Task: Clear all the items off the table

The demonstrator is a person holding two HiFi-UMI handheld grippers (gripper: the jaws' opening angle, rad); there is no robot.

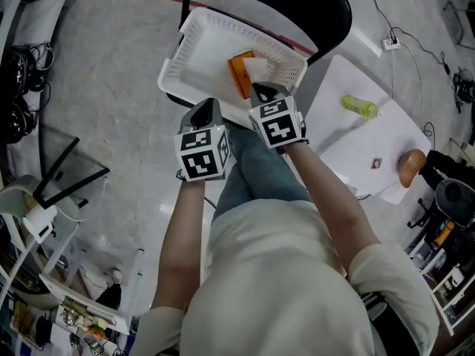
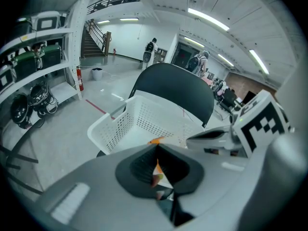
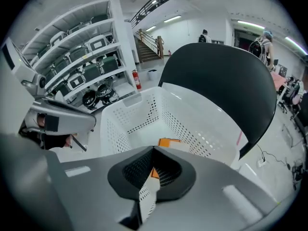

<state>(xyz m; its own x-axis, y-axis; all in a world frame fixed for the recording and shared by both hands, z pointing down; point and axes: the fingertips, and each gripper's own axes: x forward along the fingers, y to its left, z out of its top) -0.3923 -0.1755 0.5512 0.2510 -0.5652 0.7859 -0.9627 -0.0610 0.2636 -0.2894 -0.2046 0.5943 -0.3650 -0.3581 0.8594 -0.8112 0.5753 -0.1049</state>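
Head view: left gripper (image 1: 207, 112) and right gripper (image 1: 266, 92) fully closed, holding nothing, at six o'clock of basket (image 1: 185, 37); orange box (image 1: 239, 74) inside; bottle (image 1: 359, 107) on table (image 1: 349, 143) at three o'clock.

The head view looks steeply down from above; both gripper views face forward, close up. All share the white perforated plastic basket (image 1: 202, 59) on the black chair (image 1: 297, 2).

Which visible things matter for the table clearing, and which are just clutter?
Job: yellow-green plastic bottle, brown rounded lump, small dark-red item, white table, white perforated basket with orange box.
Lying about: black chair, white power strip, black gear on rack.
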